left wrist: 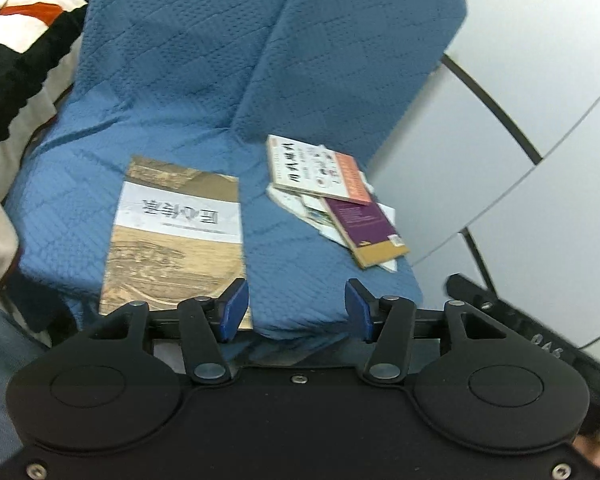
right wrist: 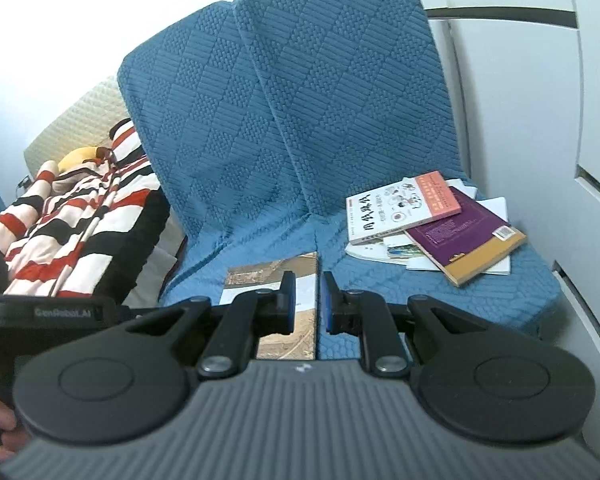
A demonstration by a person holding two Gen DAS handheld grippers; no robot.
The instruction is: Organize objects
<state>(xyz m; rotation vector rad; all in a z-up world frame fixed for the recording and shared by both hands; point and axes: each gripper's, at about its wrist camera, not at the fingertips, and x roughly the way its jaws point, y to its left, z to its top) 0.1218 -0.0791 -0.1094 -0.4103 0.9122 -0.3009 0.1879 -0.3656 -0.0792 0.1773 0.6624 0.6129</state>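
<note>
Blue quilted covers (left wrist: 188, 80) drape a two-seat sofa whose right end stands against pale cabinet doors (left wrist: 540, 92). On the left seat lies a large tan book (left wrist: 180, 240), flat, with a white band across its cover. On the right seat sits a loose pile: a white book with an orange strip (right wrist: 396, 212) on top, a purple and mustard book (right wrist: 468, 236) partly under it and jutting toward the seat's front, and some white sheets and thin booklets (right wrist: 396, 254) beneath both. A striped red, black and white blanket (right wrist: 80, 216) is heaped beside the sofa's left end.

Above the front edge of the seat, the left gripper (left wrist: 296, 306) has its blue pads spread apart with nothing between them; the tan book's near corner shows behind its left finger. The right gripper (right wrist: 307, 304) has its pads drawn nearly together with only a narrow slit between them, and it holds nothing; the tan book shows behind and below it.
</note>
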